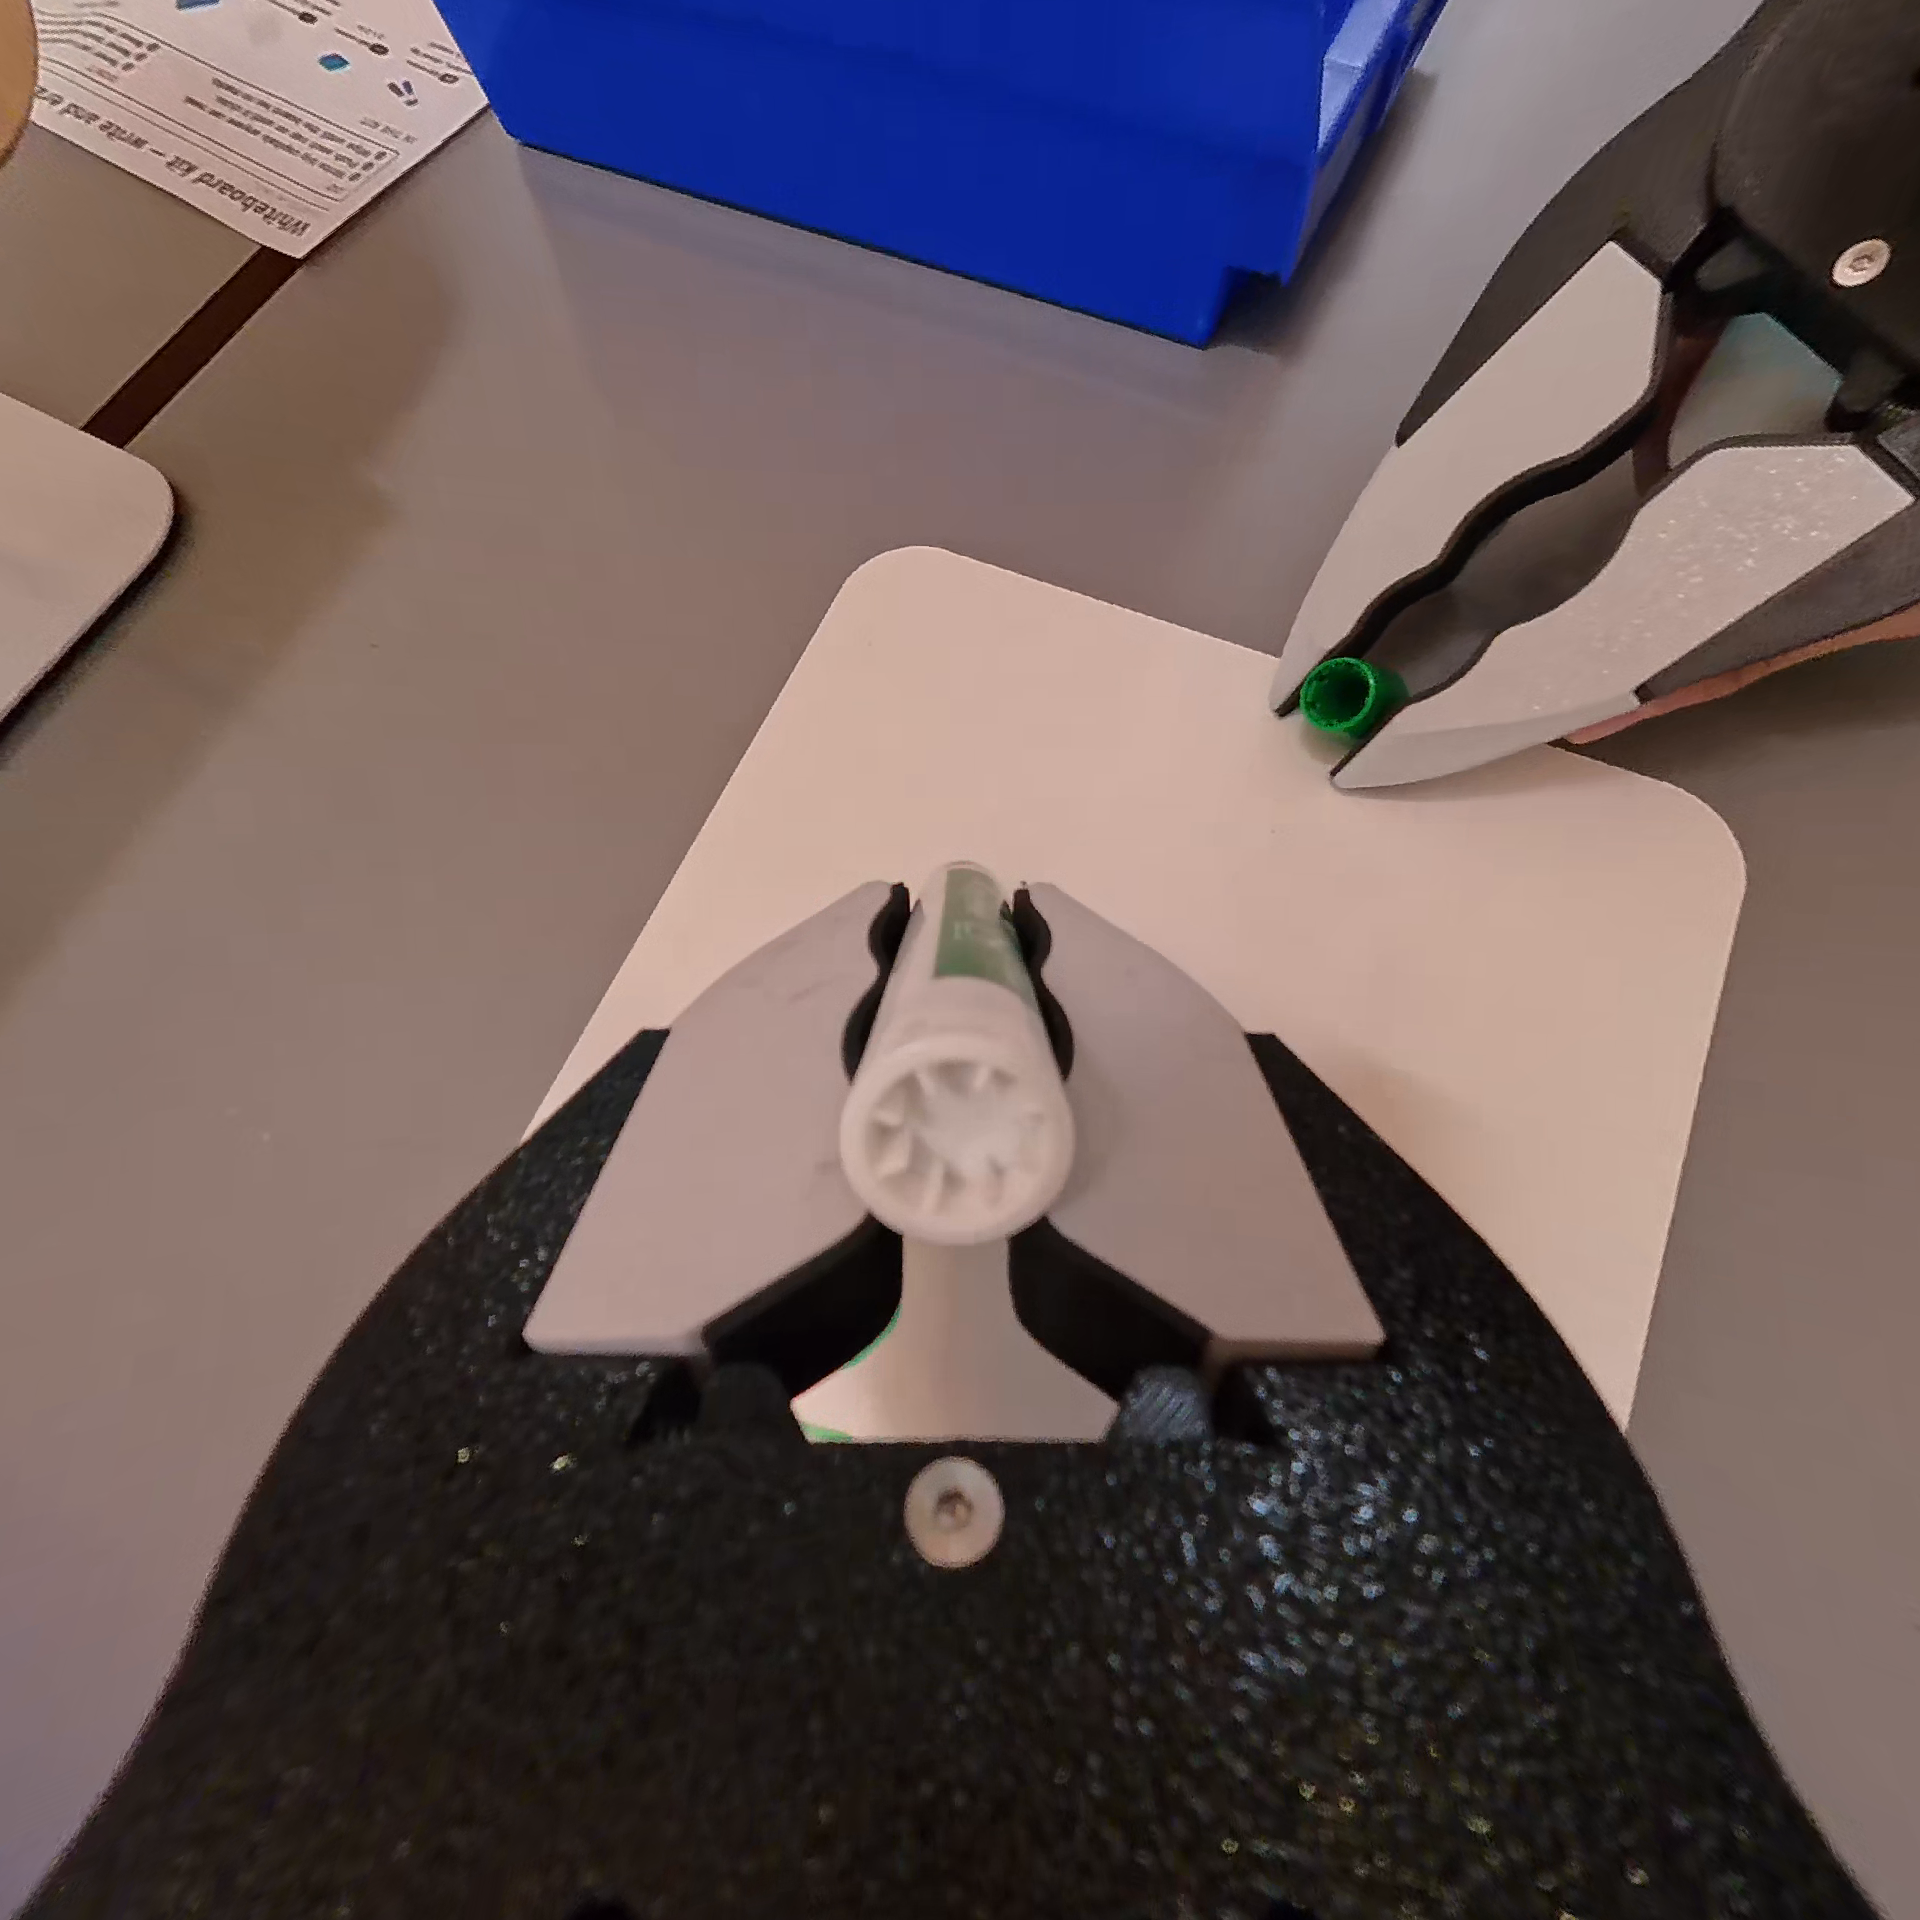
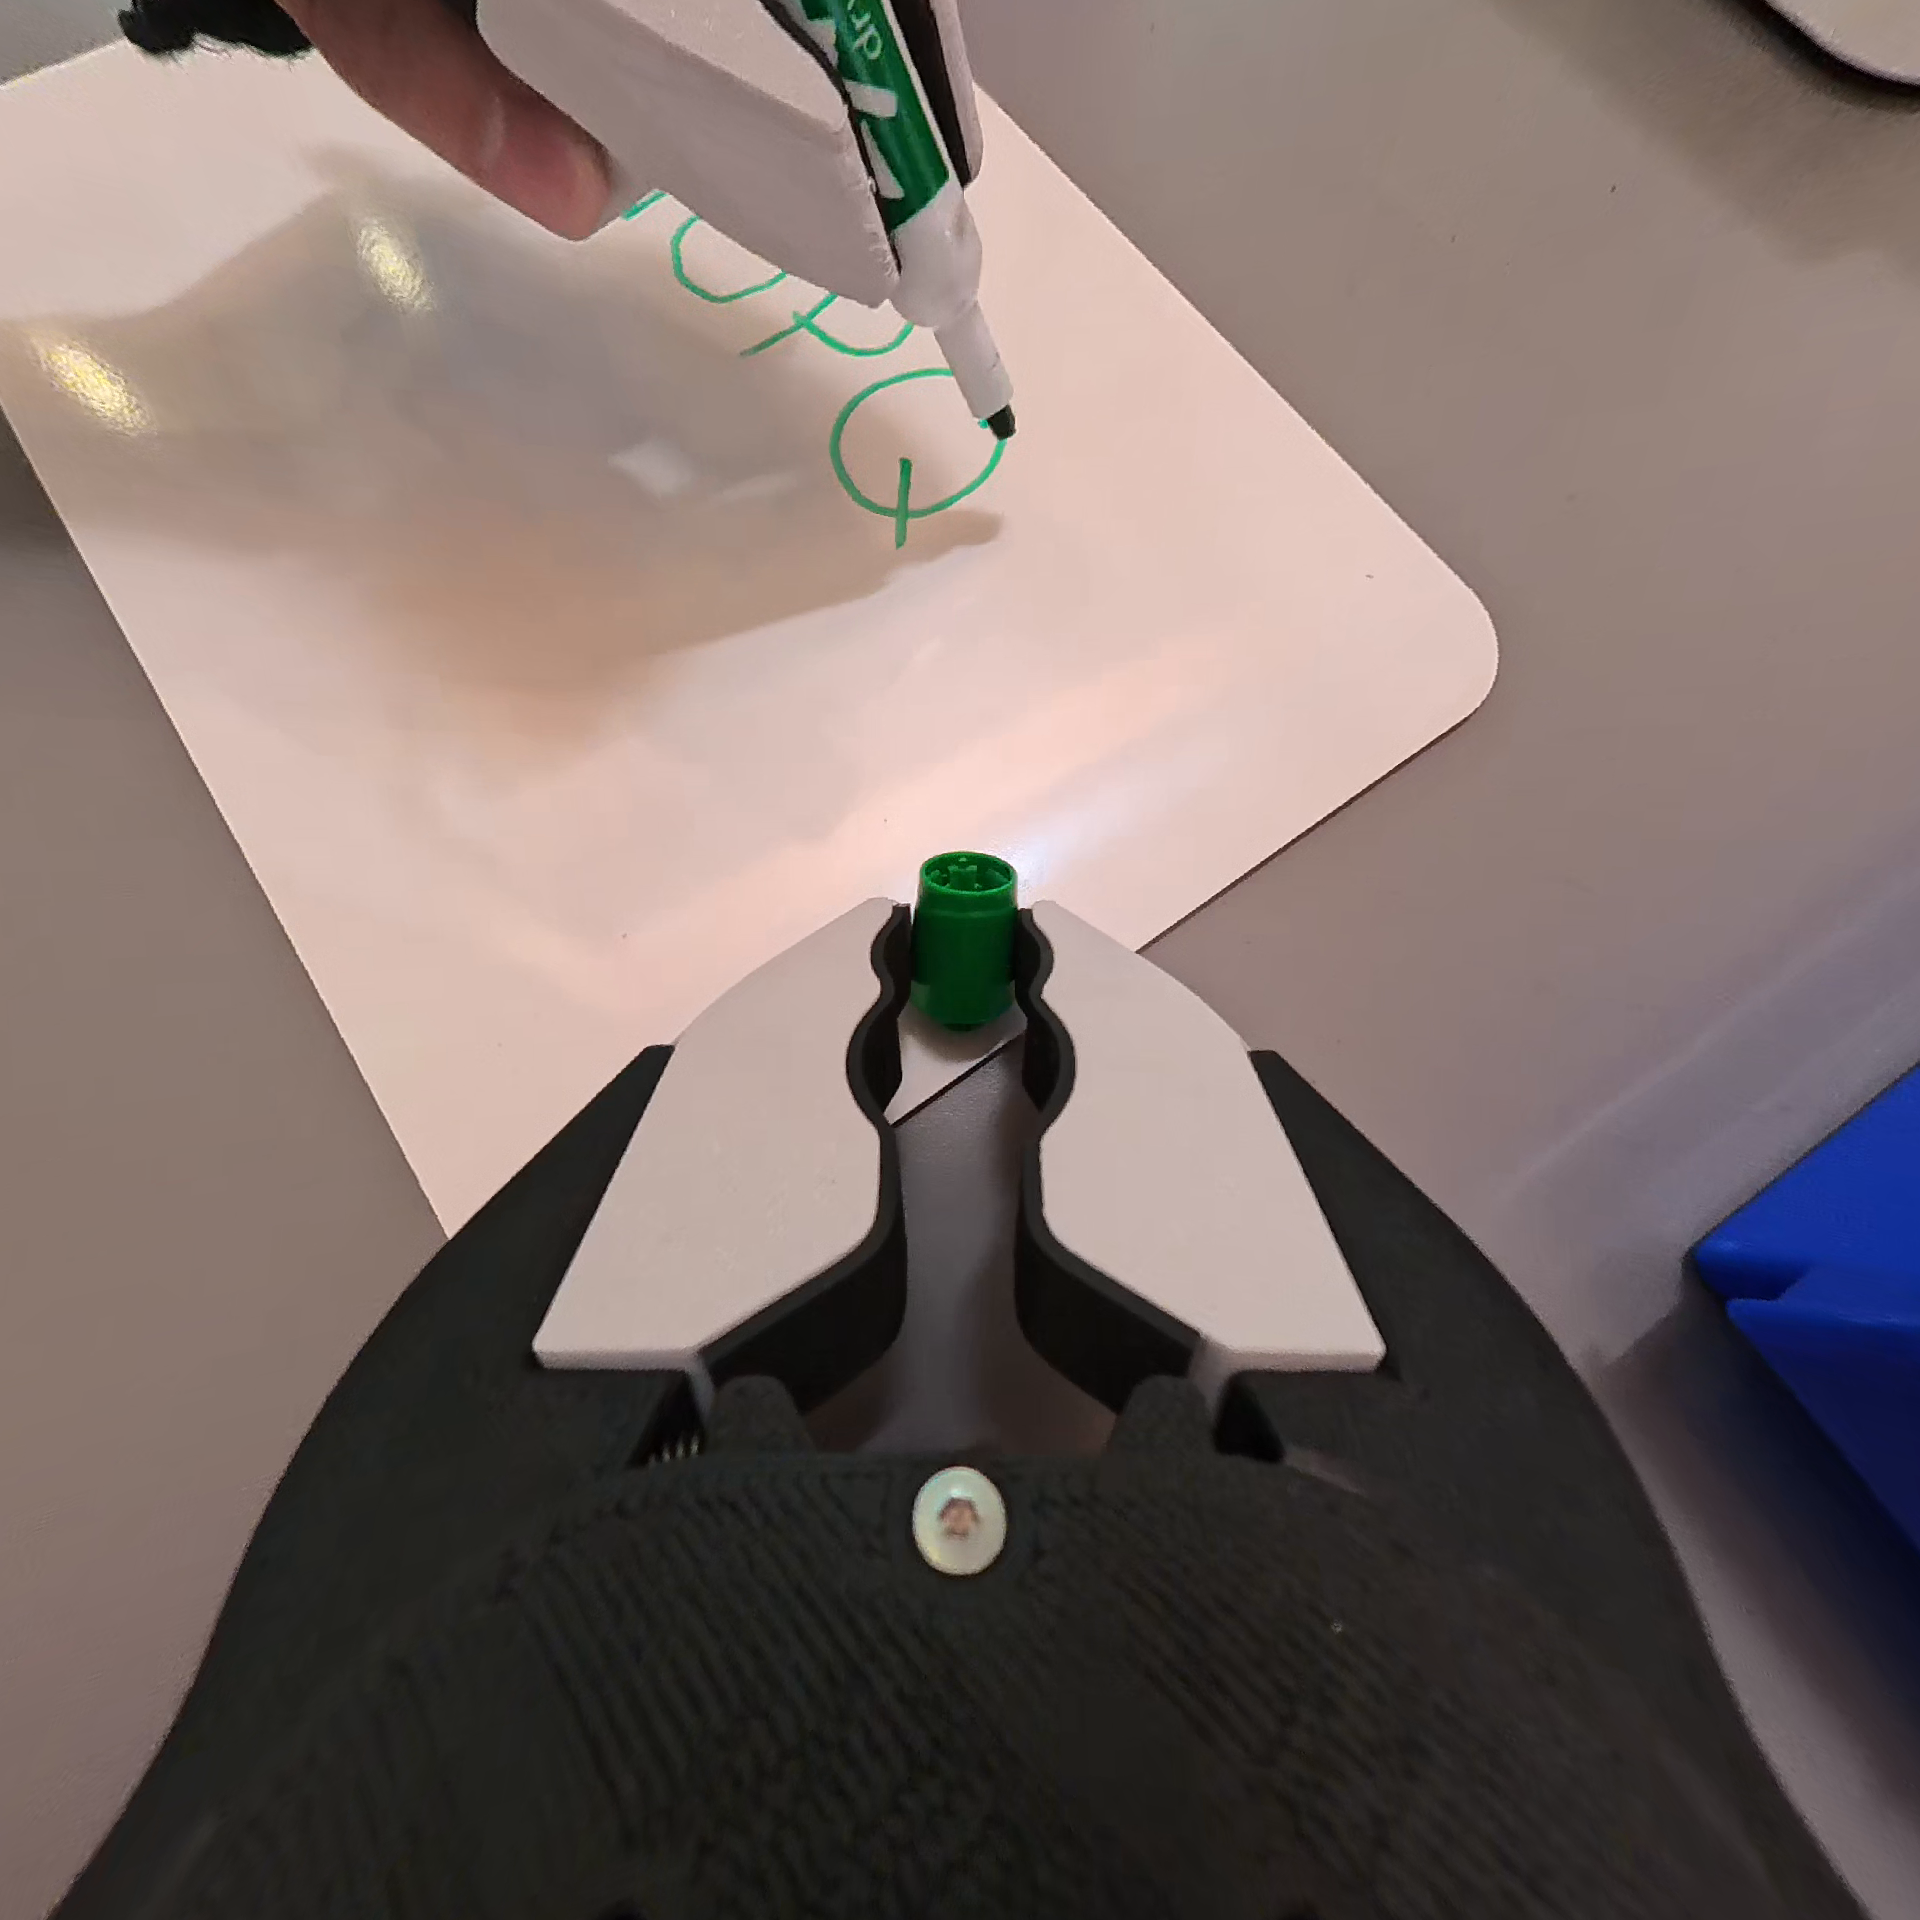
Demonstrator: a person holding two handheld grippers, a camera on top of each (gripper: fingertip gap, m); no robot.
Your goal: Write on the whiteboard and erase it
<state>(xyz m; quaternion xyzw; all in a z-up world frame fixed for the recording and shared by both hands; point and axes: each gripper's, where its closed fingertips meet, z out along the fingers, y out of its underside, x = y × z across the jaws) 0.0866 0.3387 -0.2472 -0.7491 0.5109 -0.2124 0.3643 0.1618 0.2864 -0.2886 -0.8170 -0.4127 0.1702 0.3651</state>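
On grey table [image 1: 644, 582], centre: white board [image 2: 582, 727] lying flat, rounded corners, green marks already on its far part in the right wrist view. Won't transcribe them.

L tongs [image 1: 961, 894] clamped on marker [image 1: 961, 1039], barrel running straight along the fingers, butt end toward the lens. From the R cam the same marker [image 2: 935, 208] slants down, dark tip at the edge of a round green stroke; looks touching the board or just off it, can't say for certain. Someone's finger [image 2: 540, 145] visible by that tool.

R tongs [image 2: 961, 914] clamped on green cap [image 2: 961, 951], held at the very fingertips, over near edge of board. In the L cam the cap [image 1: 1340, 698] shows open end toward the lens, tips of R tool low over a board corner.

Blue bin [image 1: 935, 156] beyond board; printed sheet [image 1: 249, 114] far left; edge of a pale pad [image 1: 73, 540] at left.

Step in hand, my read: writing phase, mid-stroke; erasing not begun.

Doing it well, judgement only:
- light, even pressure; board is loose on the table, may slide if pushed hard
- keep marker slant constant so line stays unbroken
- lift clean at stroke end to avoid tails
- R tool: keep cap pinched and parked clear of wet ink; grip is shallow, cap could pop out
- R could steady board corner if it creeps, w/o smearing.
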